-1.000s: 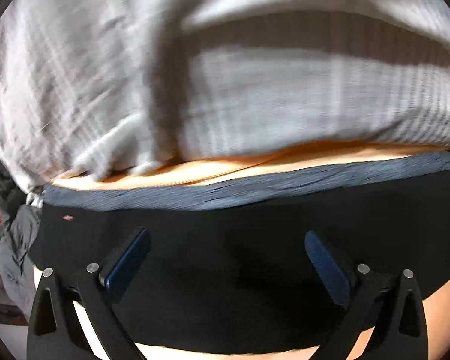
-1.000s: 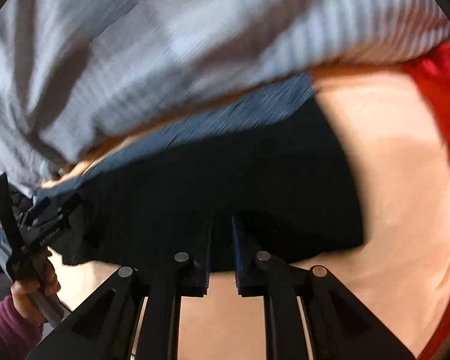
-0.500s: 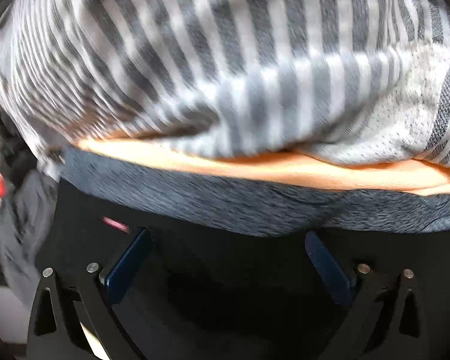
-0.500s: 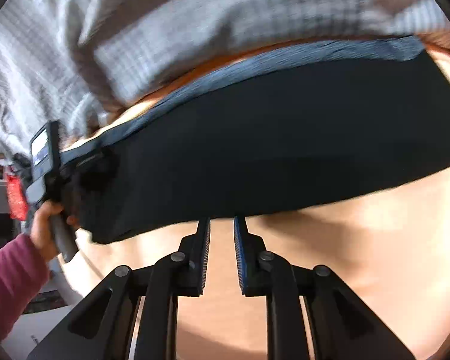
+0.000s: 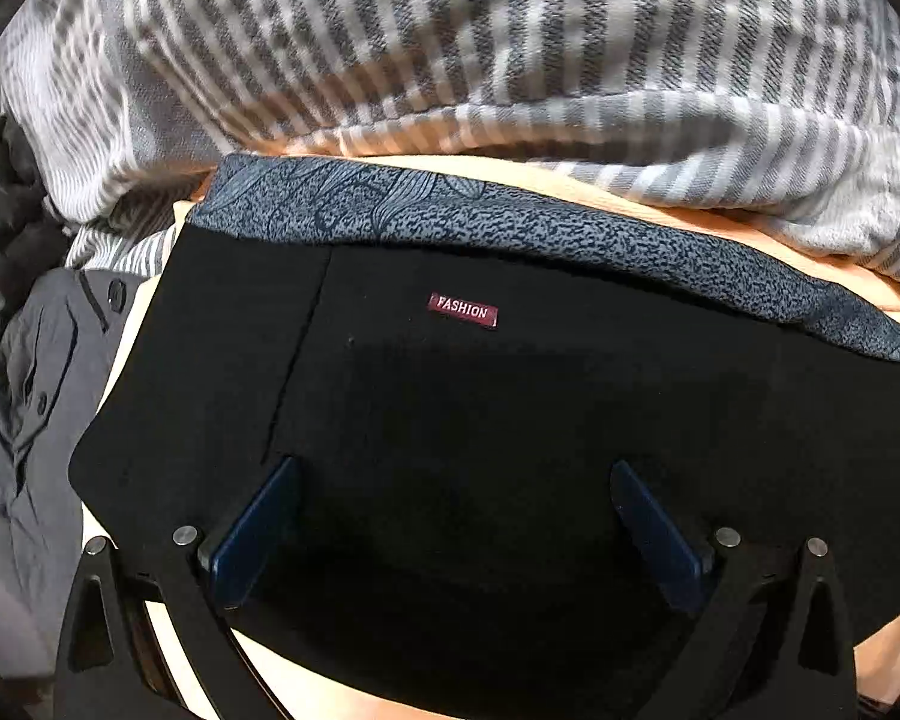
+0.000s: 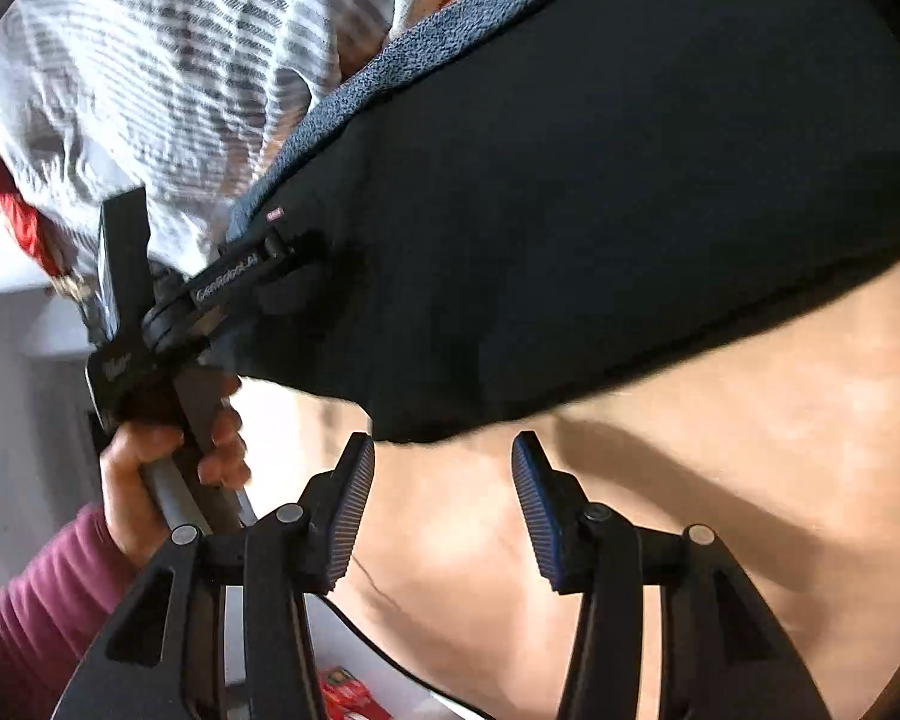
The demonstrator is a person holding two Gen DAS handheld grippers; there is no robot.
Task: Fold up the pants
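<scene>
The black pants [image 5: 510, 420] lie folded flat on the pale orange tabletop [image 6: 720, 450], and everything else is placed from them; a grey-blue patterned waistband [image 5: 510, 222] runs along their far edge, and a small red label reading FASHION [image 5: 463, 310] sits on the black cloth just below that band; beyond the waistband a strip of bare tabletop shows, and past it a heap of grey-and-white striped fabric [image 5: 480, 48] fills the far side; off the pants' left edge lies a crumpled grey buttoned garment [image 5: 36, 396]; the left gripper [image 5: 456, 480] hangs over the middle of the pants with its blue-padded fingers [image 5: 258, 534] wide apart and nothing between them, whether the tips touch the cloth I cannot tell; in the right wrist view a hand [image 6: 168, 456] in a maroon sleeve [image 6: 42, 612] holds that gripper at the pants' left end; the right gripper [image 6: 444, 468] sits just off the pants' near edge over bare tabletop, its fingers [image 6: 348, 516] have just been opening and now stand apart, with nothing between them, the pants' near corner just beyond the left fingertip.
</scene>
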